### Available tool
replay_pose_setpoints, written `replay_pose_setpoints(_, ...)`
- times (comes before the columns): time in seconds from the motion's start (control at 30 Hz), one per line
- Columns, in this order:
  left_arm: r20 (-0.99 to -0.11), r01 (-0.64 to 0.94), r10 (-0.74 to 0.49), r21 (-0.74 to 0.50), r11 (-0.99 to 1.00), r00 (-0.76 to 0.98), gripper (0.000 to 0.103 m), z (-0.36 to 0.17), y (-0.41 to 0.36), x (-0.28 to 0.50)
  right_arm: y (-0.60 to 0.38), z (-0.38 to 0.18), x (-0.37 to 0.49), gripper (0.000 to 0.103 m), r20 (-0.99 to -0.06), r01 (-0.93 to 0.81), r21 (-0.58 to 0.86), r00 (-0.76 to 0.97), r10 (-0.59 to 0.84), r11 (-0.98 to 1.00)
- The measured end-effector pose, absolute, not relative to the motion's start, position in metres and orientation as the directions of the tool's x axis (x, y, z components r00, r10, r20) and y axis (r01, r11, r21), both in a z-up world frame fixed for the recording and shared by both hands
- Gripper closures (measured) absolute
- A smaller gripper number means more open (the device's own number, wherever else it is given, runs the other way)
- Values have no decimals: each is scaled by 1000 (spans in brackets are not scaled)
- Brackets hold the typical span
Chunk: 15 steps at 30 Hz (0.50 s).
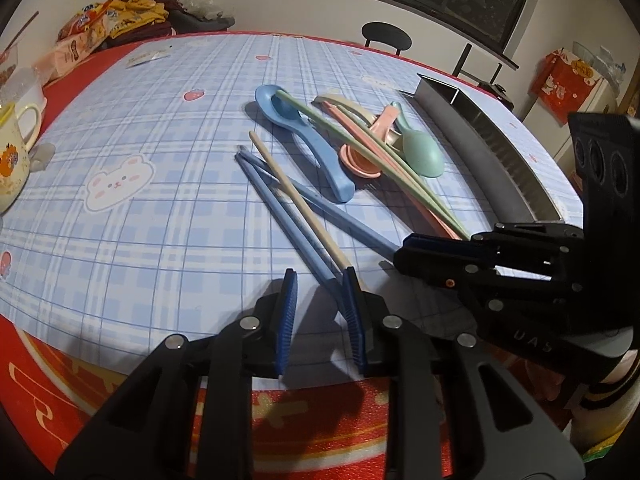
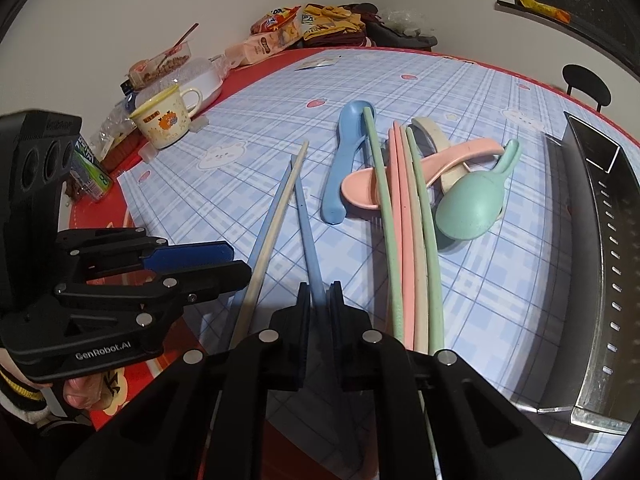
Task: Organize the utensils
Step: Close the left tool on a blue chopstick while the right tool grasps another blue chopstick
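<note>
Plastic utensils lie on the blue checked cloth: a blue spoon [image 1: 312, 148] [image 2: 344, 168], a pink spoon [image 2: 416, 172], a green spoon [image 1: 422, 156] [image 2: 472, 204], green, pink and beige chopsticks [image 2: 408, 240], and two blue chopsticks with a beige one [image 1: 296, 196] across them. My right gripper [image 2: 320, 300] is shut on the near end of one blue chopstick [image 2: 308, 236]; it also shows in the left wrist view [image 1: 404, 256]. My left gripper [image 1: 320, 296] is open around the ends of the other blue and the beige chopstick; it also shows in the right wrist view [image 2: 236, 264].
A long metal utensil tray [image 2: 592, 264] [image 1: 492, 152] stands to the right of the pile. A yellow-rimmed mug [image 2: 166, 120], a white bowl and snack bags [image 1: 96, 28] sit at the table's left and far edges. A black chair [image 1: 386, 38] stands beyond the table.
</note>
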State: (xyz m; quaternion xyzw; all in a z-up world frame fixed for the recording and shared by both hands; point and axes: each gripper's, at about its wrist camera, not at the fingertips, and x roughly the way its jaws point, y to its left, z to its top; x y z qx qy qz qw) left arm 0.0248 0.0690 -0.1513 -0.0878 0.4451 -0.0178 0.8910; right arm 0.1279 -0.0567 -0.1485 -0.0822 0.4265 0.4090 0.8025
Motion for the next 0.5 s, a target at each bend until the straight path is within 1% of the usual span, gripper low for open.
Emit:
replay_pose_setpoints(0.13,-798,-50,-79,-135,990,597,74,-151,63,28,-58,-149,129,92,-749,-723,234,293,595,650)
replay_pose_setpoints(0.23,-803,-34,-27,-58,998,595,74,-151,52,29,-58,-149,129,92,-749,-724,232,294,594,650)
replay_pose_setpoints(0.33,-801,-26,5,-13,1000,598,75,-153,47,30,-59,-149,129,92,-748,-723,234,293,596,650)
replay_pose_setpoints(0.37,-803,-24,8,-7,1000,596,76,-153,47,30,-59,-149,129,92,-747,-722,237,292,597,650)
replay_pose_setpoints(0.43,-810,-15,21,15,1000,586,84,-152,48,30,-60,-149,129,92,-748,-722,235,294,595,651)
replay_pose_setpoints(0.5,-819,1,24,31,1000,573,87,-151,54,30,-59,-149,127,92,-750,-723,222,302,588,654)
